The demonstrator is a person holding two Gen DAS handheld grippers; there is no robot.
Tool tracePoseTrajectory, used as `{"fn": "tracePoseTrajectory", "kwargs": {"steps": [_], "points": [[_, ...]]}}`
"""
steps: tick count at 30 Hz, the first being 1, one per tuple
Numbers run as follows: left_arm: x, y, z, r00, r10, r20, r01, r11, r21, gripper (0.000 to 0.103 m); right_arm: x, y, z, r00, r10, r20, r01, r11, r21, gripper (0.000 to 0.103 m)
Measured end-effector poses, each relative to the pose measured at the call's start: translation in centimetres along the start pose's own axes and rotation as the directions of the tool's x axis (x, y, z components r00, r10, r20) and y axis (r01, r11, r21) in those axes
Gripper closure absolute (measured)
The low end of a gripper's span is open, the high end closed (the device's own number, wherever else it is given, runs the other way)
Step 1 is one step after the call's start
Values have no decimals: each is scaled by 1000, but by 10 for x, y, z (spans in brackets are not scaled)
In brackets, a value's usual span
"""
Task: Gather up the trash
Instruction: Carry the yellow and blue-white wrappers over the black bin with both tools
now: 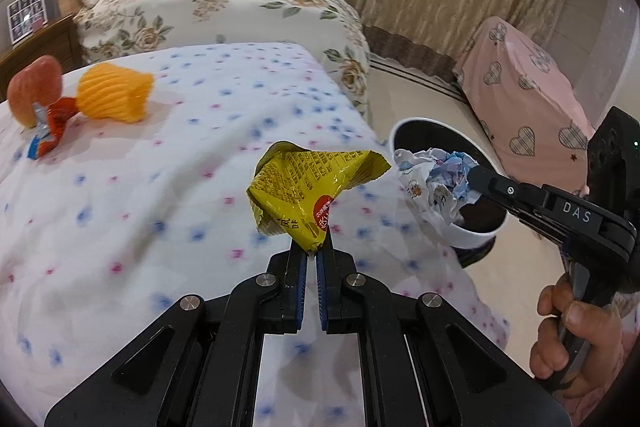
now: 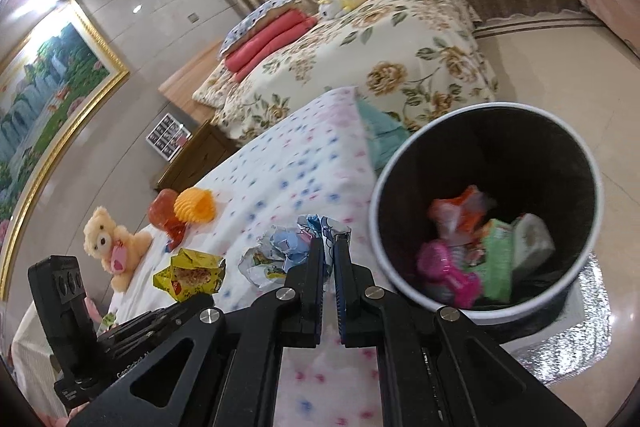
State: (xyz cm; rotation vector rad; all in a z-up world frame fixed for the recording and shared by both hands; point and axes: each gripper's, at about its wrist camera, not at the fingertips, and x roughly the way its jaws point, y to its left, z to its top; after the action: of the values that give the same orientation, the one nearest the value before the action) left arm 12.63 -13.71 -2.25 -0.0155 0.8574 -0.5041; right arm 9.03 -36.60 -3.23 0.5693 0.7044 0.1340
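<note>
The left hand-held gripper (image 1: pixel 311 251) clamps a crinkled yellow snack wrapper (image 1: pixel 308 187) above the bed; the right hand-held gripper (image 2: pixel 329 243) pinches crumpled printed paper (image 2: pixel 280 251) beside the white-rimmed black bin (image 2: pixel 384 187).

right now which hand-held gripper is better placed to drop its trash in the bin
Right. The right hand-held gripper holds crumpled paper at the bin rim; the left hand-held gripper holds its yellow wrapper over the bed.
</note>
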Motion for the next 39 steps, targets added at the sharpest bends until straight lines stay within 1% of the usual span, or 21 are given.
{"fn": "tracePoseTrajectory", "kwargs": {"steps": [10,24,39], "points": [[14,-43,8,999,-30,-16,31,997,73,99,-25,-38,6,998,-42,45,39,998,58,98],[34,-90,19,997,-64,-41,69,986,155,99,-43,-71,15,991,-103,81,94,990,101,98],[53,-113,30,995,-76,-61,86,978,190,99,-46,-93,21,985,-145,88,133,982,131,98]]}}
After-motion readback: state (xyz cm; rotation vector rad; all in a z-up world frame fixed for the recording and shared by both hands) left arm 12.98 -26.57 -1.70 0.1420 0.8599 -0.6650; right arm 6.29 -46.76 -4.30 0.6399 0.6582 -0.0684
